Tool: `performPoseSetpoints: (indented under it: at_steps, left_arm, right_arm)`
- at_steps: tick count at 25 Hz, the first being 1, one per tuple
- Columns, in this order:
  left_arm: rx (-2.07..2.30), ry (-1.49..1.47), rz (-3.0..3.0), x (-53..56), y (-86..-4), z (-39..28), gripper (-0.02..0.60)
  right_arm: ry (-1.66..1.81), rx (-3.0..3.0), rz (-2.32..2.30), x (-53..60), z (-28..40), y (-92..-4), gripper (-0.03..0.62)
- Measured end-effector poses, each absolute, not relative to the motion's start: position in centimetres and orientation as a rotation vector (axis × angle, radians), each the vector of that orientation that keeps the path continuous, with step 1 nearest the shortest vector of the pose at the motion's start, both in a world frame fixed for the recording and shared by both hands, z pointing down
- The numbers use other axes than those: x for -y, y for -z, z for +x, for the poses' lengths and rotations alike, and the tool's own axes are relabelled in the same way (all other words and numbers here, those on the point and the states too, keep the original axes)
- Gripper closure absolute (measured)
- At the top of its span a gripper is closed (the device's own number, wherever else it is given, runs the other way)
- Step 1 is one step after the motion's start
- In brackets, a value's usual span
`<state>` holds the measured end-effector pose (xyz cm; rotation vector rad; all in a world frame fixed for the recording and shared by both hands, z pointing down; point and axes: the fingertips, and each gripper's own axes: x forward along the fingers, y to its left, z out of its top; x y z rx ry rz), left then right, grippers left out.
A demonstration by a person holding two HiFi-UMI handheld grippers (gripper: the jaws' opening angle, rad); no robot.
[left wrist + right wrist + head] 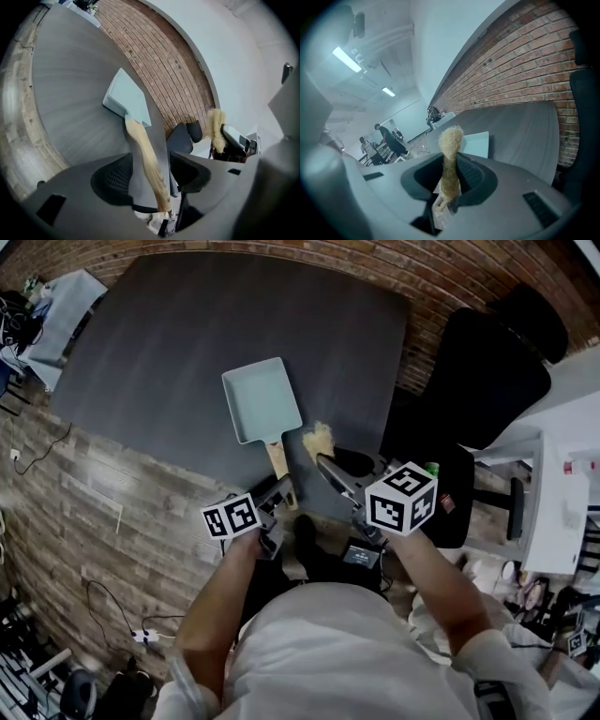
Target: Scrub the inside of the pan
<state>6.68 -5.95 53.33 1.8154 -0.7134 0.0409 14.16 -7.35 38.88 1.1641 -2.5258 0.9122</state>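
Note:
A pale blue rectangular pan lies on the dark grey table, its wooden handle pointing toward me over the near edge. In the left gripper view the pan lies ahead, and its handle runs between the spread jaws of my left gripper with a gap on each side. From the head view the left gripper sits at the handle's end. My right gripper is shut on a tan fibrous scrubber, just right of the handle. That scrubber stands up between its jaws.
A black office chair stands right of the table, against the brick wall. A white desk with small items is further right. Cables lie on the wood floor. People stand far off in the right gripper view.

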Motion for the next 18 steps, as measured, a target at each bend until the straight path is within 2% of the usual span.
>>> performPoseSetpoints:
  at_steps: [5, 7, 8, 18]
  left_arm:
    - [0.633, -0.065, 1.818, 6.9, -54.2, 8.0, 0.348]
    - [0.615, -0.052, 1.815, 7.4, -54.2, 8.2, 0.421]
    - [0.607, -0.041, 1.808, 7.5, -54.3, 8.2, 0.434]
    - [0.615, 0.079, 1.685, 6.5, -54.2, 7.9, 0.476]
  right_arm:
    - [-0.900, 2.484, 1.194, 8.5, 13.2, -39.8, 0.508]
    - [-0.893, 2.473, 1.187, 9.0, 12.6, -40.2, 0.508]
    - [-0.890, 2.468, 1.179, 9.3, 12.3, -40.4, 0.508]
    - [-0.831, 2.423, 1.073, 11.7, 10.0, -42.7, 0.508]
